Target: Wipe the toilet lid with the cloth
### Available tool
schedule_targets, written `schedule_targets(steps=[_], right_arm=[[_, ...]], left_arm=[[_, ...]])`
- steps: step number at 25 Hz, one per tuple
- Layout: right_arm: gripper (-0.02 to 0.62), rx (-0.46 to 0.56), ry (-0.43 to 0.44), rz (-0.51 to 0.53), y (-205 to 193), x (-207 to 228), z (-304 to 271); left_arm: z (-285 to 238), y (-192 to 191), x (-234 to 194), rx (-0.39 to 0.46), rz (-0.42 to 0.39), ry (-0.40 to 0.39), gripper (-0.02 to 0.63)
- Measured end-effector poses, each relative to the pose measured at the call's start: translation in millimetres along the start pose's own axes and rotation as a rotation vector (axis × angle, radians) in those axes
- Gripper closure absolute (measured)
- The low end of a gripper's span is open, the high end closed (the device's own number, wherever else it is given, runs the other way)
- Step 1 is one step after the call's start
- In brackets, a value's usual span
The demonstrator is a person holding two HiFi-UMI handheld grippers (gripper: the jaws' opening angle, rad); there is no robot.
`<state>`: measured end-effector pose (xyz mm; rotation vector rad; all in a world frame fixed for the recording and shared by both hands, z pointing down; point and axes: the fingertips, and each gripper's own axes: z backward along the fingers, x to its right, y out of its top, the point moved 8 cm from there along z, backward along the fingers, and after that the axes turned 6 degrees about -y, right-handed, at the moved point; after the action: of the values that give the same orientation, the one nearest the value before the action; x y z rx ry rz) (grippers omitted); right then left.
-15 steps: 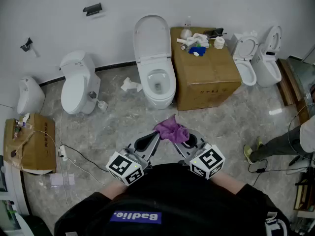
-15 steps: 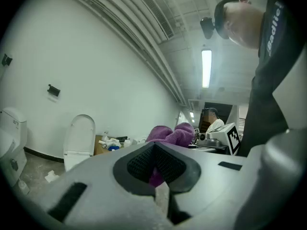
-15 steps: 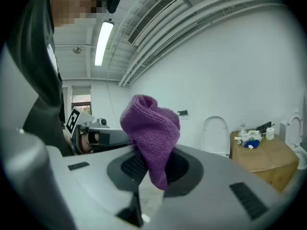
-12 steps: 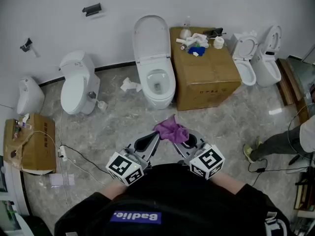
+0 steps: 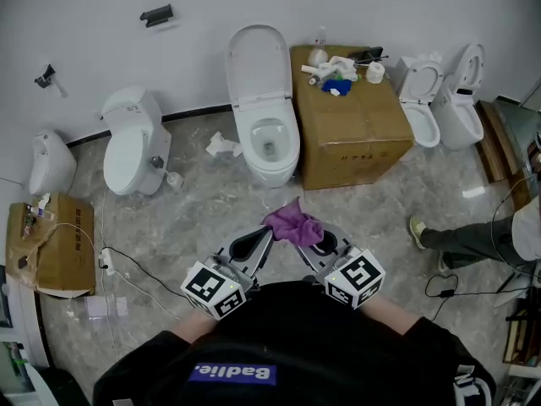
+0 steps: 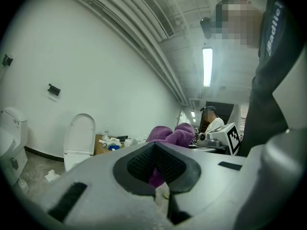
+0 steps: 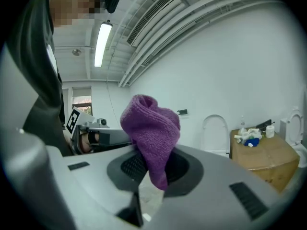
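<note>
Only a bystander's dark trouser leg (image 5: pixel 461 237) has shifted at the right; my right tool (image 7: pixel 153 169) still pinches the crumpled purple knitted cloth (image 5: pixel 293 222) near me, my left tool (image 6: pixel 156 164) pressed together empty beside it, so the far raised white toilet lid (image 5: pixel 259 57) waits unwiped.

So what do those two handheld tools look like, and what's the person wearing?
Both are grey: the left gripper and right gripper have broad grey jaws lined with black ribbed pads, and each carries a white cube printed with black square markers. The person wears a black top with a purple label.
</note>
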<state>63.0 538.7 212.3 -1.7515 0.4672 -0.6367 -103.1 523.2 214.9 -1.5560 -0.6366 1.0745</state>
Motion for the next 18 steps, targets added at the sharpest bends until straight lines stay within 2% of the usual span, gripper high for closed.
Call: schedule_targets(steps=[9,14,18], right_arm=[[0.529,0.018,0.038,-0.01,4.2,47.6,15.3],[0.529,0.014,0.078,0.007,-2.1,70.7,22.4],[0.529,-0.005,0.098,-0.02,-5.2,92.9,24.9]], left_arm=[[-41.7,3.3,8.4,0.013,-0.01,0.064,0.59],[-57.9,-5.0,14.8,0.029,-0.015,0.134,0.589],[-73.0,-6.9,13.7,0.03,-0.009,0.176,0.589]])
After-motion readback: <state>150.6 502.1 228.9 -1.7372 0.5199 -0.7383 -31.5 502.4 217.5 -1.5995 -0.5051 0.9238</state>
